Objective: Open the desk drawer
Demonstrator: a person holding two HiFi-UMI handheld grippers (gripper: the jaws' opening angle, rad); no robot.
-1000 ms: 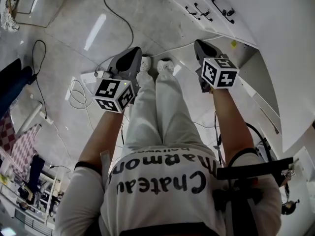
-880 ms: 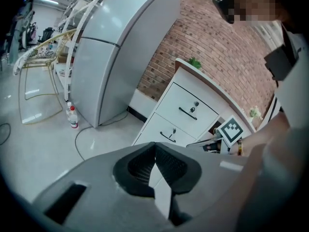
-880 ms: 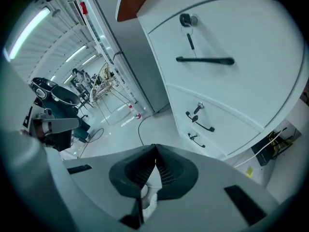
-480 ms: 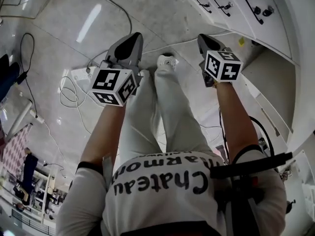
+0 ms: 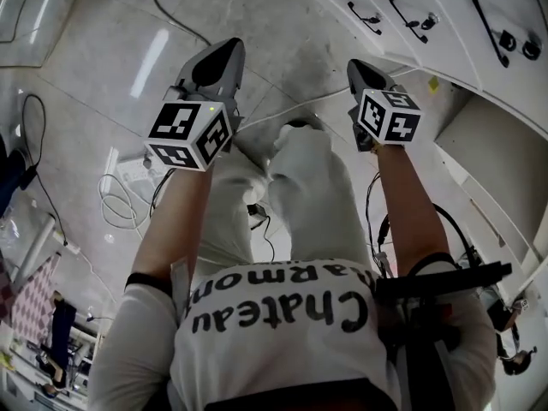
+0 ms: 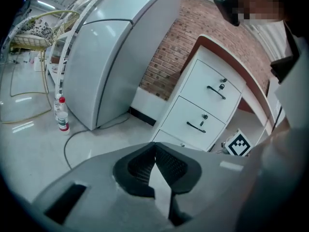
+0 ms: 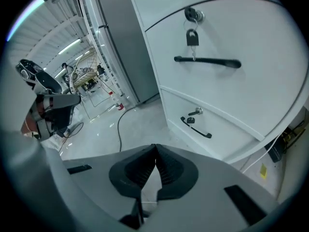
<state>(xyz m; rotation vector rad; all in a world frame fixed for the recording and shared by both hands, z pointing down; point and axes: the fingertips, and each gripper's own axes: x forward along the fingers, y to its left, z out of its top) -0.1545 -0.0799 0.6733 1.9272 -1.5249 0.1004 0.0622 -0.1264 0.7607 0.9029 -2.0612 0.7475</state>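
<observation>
I am carrying left gripper [image 6: 154, 148] and right gripper [image 7: 154, 148] pinched together, empty, risking glancing off the drawer handle [image 7: 196, 127]

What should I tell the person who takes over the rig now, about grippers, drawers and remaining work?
Left gripper: shut, empty.
Right gripper: shut, empty, pointing at the drawer fronts.
Desk drawers: all those in view are closed. The black handle of one is ahead of the right gripper, untouched.
Done: nothing yet.
Left: open the jaws, grasp a handle, pull the drawer out.
</observation>
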